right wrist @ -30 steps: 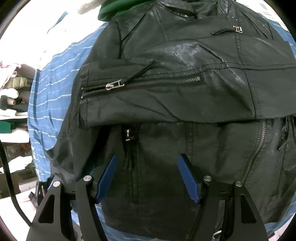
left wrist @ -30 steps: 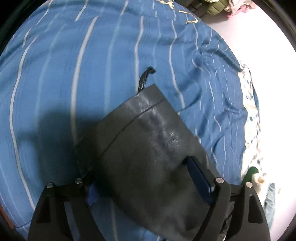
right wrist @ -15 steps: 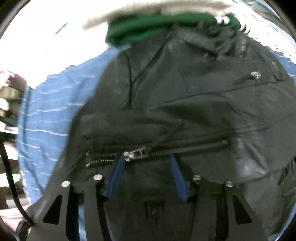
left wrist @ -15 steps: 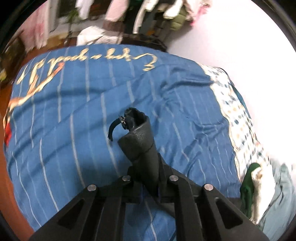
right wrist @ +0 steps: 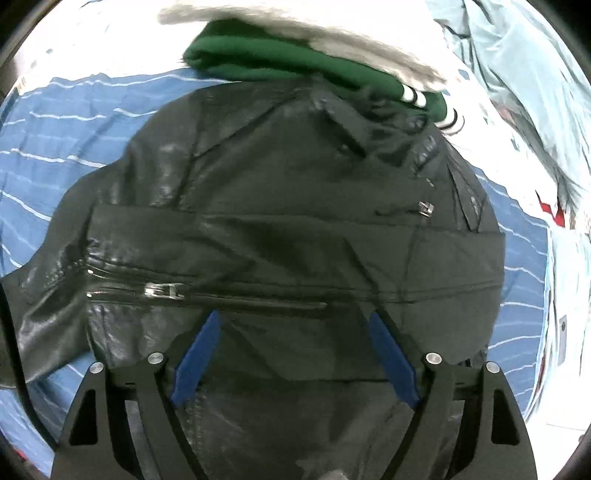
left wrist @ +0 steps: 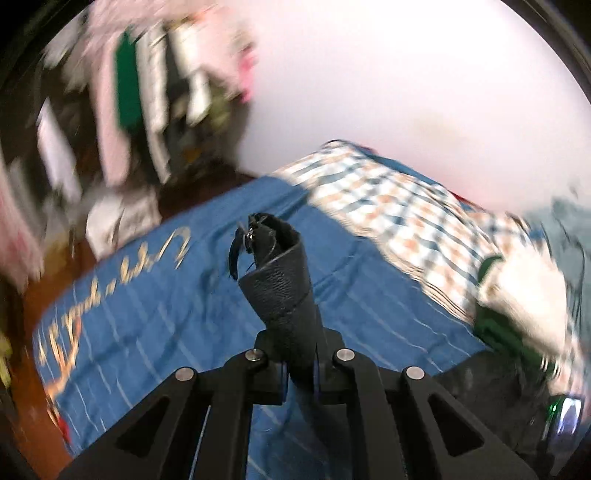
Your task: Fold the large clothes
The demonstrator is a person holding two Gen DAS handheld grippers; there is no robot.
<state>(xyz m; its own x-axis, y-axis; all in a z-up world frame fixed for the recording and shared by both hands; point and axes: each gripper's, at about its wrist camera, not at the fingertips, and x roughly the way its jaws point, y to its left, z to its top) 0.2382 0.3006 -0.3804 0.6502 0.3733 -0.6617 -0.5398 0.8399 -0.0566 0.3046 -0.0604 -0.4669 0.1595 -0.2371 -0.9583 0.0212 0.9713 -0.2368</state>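
Observation:
A black leather jacket [right wrist: 295, 229] lies spread on a blue striped bedspread [right wrist: 55, 155], one sleeve folded across its front with a zipper [right wrist: 166, 291] showing. My right gripper [right wrist: 295, 350] is open just above the jacket's lower part, its blue pads [right wrist: 195, 354] apart and holding nothing. My left gripper [left wrist: 299, 373] is shut on the jacket's other sleeve cuff [left wrist: 280, 280], which sticks up between the fingers, lifted above the bedspread [left wrist: 166, 314]. More of the jacket [left wrist: 491, 384] shows at the lower right of the left wrist view.
A green garment [right wrist: 280, 62] and white fluffy fabric [right wrist: 303, 22] lie beyond the jacket's collar. Pale blue cloth [right wrist: 524, 74] is at the right. A checked blanket [left wrist: 399, 206] lies by the wall. Hanging clothes [left wrist: 140, 85] are beyond the bed's far end.
My left gripper closed on the sleeve cuff and lifted it up, tilting toward the room. My right gripper moved forward over the jacket, narrowed briefly, and is wide open again.

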